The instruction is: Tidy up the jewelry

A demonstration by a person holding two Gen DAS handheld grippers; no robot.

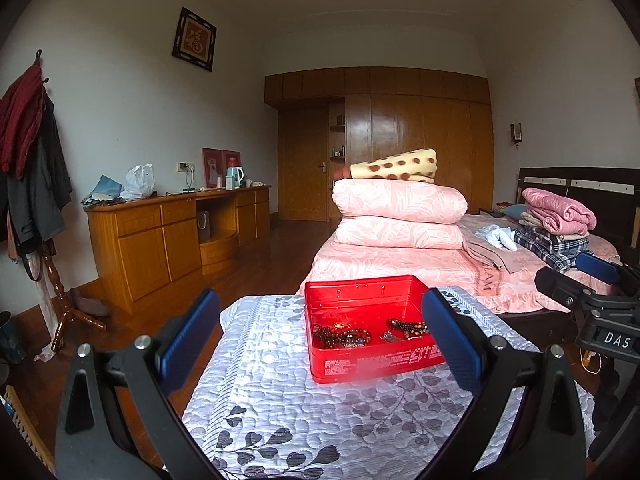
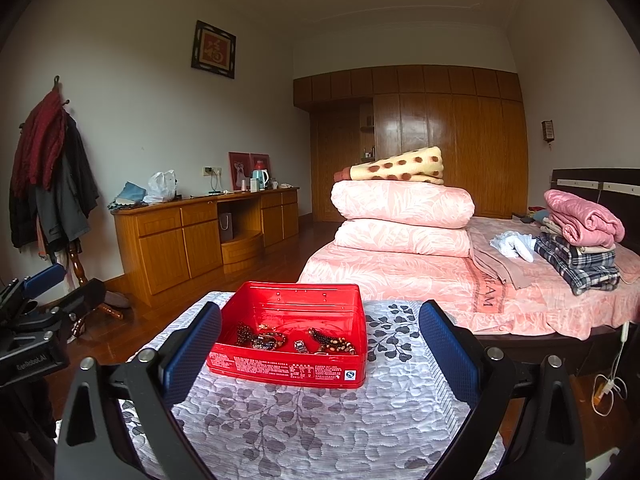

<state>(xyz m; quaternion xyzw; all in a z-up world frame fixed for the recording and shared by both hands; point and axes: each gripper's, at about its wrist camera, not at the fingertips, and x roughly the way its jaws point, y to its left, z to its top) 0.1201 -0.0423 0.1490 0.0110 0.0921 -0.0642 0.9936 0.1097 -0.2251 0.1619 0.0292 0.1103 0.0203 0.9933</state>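
A red tin box stands open on a quilted leaf-patterned cover. Inside lie several bead bracelets and a darker beaded string, plus a small metal piece. My left gripper is open and empty, held back from the box at its near side. My right gripper is open and empty, also short of the box. Each gripper shows at the edge of the other's view: the right one and the left one.
A bed with folded pink quilts and stacked clothes stands behind the cover. A wooden sideboard lines the left wall. A coat stand with hanging clothes is at far left.
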